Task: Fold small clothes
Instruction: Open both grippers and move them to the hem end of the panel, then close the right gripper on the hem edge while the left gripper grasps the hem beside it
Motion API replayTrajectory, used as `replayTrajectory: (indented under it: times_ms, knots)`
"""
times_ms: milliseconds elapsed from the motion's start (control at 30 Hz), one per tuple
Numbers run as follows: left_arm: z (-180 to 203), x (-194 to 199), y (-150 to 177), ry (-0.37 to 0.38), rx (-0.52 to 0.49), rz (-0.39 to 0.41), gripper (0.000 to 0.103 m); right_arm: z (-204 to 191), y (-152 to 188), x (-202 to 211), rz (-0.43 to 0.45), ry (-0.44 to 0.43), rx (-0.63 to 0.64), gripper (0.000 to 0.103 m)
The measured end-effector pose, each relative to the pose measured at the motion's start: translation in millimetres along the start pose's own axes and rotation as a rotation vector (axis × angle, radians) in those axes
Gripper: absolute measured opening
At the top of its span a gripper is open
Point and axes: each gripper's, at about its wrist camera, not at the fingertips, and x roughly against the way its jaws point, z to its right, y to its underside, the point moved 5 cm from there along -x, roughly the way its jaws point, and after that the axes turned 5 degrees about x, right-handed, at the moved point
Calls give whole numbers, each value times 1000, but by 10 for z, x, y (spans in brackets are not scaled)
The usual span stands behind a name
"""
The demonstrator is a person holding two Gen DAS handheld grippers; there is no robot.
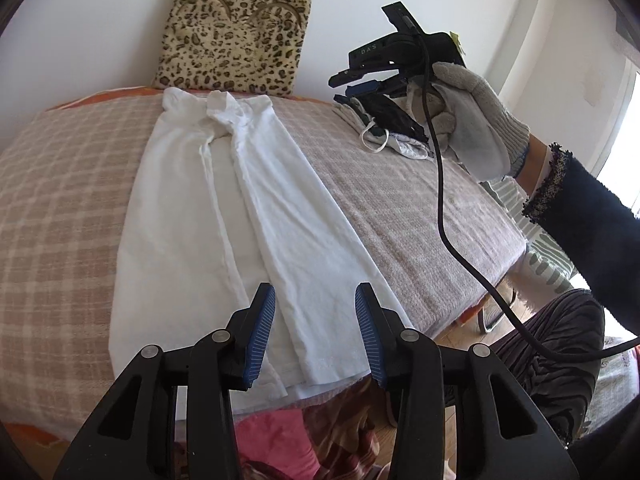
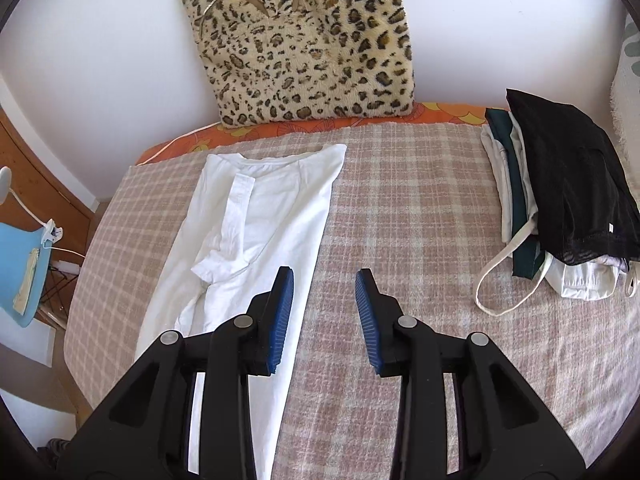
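Observation:
A white t-shirt [image 1: 224, 208] lies lengthwise on the checked blanket, both sides folded in over the middle, collar at the far end. It also shows in the right wrist view [image 2: 256, 224]. My left gripper [image 1: 316, 316] is open and empty, hovering over the shirt's near hem. My right gripper [image 2: 324, 304] is open and empty, above the blanket just right of the shirt's right edge. In the left wrist view the right gripper [image 1: 360, 80] is held up in a gloved hand over the far right.
A checked blanket [image 2: 420, 208] covers the table. A stack of folded clothes [image 2: 560, 200] with a black garment on top lies at the far right. A leopard-print cushion [image 2: 308, 40] leans on the wall behind. A black cable [image 1: 444, 208] hangs from the right gripper.

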Motion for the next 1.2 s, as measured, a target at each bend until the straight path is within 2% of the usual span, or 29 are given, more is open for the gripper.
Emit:
replayTrajectory:
  times_ms: [167, 367, 500, 633, 867, 967, 1067, 1200]
  knots:
    - [-399, 257, -38, -91, -27, -18, 40, -159, 582, 332, -17, -63, -13, 34]
    - [-933, 342, 1, -114, 116, -88, 40, -316, 1291, 519, -67, -118, -34, 34]
    - [-1110, 288, 90, -89, 200, -132, 40, -421, 1718, 519, -121, -178, -48, 34]
    - [-1152, 210, 171, -33, 283, -175, 40, -510, 2069, 441, -179, -226, -60, 34]
    - [-1058, 97, 272, -17, 264, -237, 37, -628, 2423, 355, -247, -312, -95, 34]
    - [-1048, 81, 262, -25, 248, -236, 37, -664, 2506, 326, -267, -339, -107, 34]
    - [-1059, 75, 259, -51, 235, -232, 28, -714, 2582, 284, -291, -356, -106, 34]
    - [-1056, 63, 262, -43, 226, -234, 16, -814, 2606, 278, -295, -375, -89, 34]
